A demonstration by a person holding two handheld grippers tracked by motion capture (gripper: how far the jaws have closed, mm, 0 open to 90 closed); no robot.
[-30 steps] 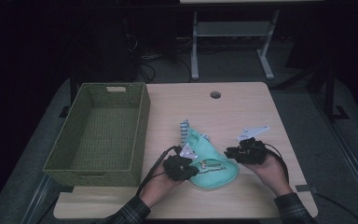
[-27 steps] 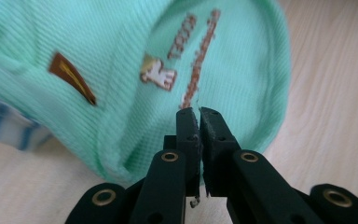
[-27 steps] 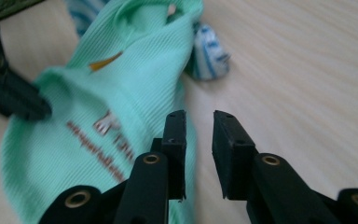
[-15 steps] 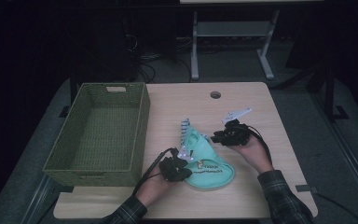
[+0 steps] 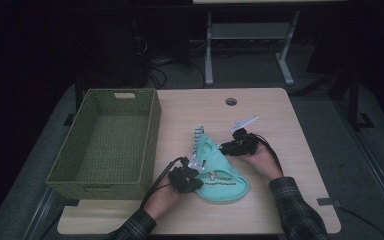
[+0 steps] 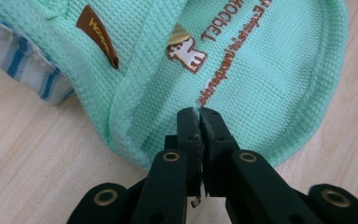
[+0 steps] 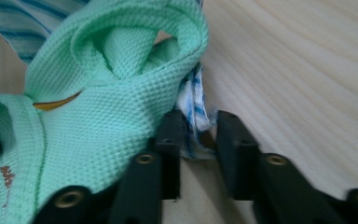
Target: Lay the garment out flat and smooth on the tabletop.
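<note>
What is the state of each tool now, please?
Left tool: closed on the green cloth.
Right tool: jaws apart, just closing, with the striped white edge between them.

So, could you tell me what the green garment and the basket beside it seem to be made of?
The green garment looks like soft matte waffle-knit fabric, probably cotton: a fine grid texture, with a striped woven lining at its edge. The basket looks woven from greenish fibre or paper cord, judging by its ribbed walls; which one is unclear.
</note>
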